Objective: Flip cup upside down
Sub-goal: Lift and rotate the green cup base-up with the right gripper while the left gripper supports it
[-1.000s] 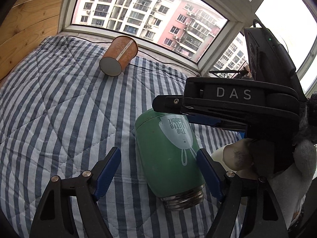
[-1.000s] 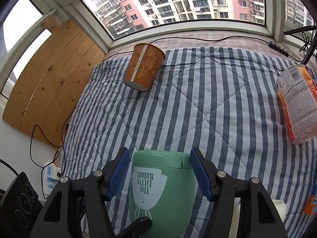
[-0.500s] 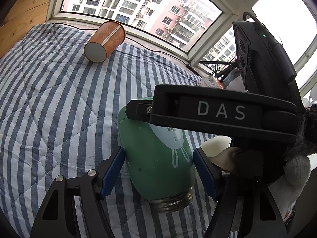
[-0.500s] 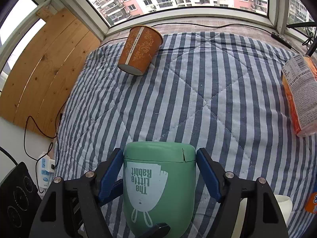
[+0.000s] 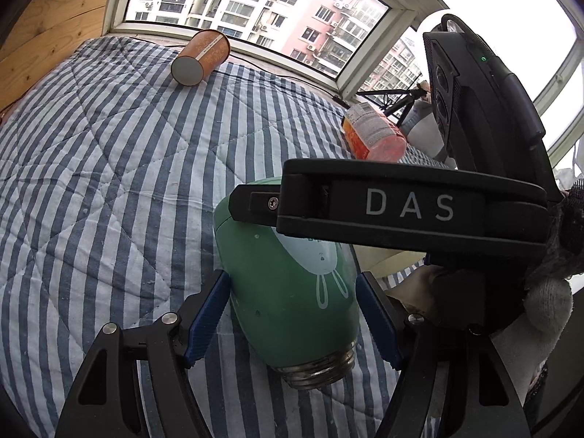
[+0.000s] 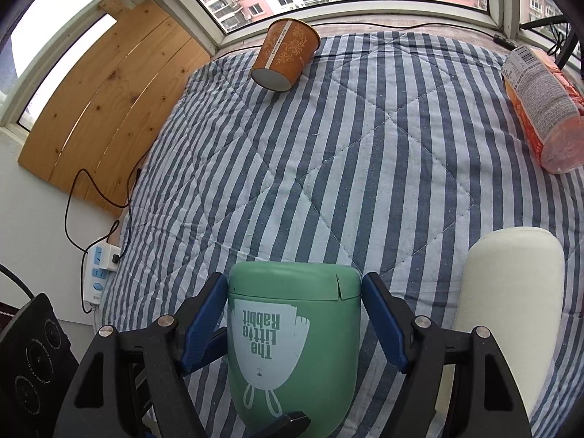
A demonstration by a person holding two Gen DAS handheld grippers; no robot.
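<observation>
A green cup [image 5: 292, 292] with a white rabbit print and "The Little Rabbit" text is held tilted above the striped quilt [image 5: 91, 153], its threaded metal mouth toward the left wrist camera. My left gripper [image 5: 292, 317] is shut on its body near the mouth. My right gripper [image 6: 294, 317] has its blue pads on either side of the cup [image 6: 292, 335] near its closed base end. In the left wrist view the right gripper's black body crosses over the cup.
An orange paper cup [image 6: 284, 56] lies on its side at the far edge of the quilt [image 6: 328, 146]. An orange snack packet [image 6: 540, 109] lies at the right. A cream cylinder [image 6: 507, 299] stands beside the green cup. A power strip [image 6: 98, 270] lies on the floor at left.
Both grippers and the cup have shifted together over the quilt. The left gripper's jaws have narrowed from wide open onto the cup; the right gripper's jaws sit a little wider than a second ago.
</observation>
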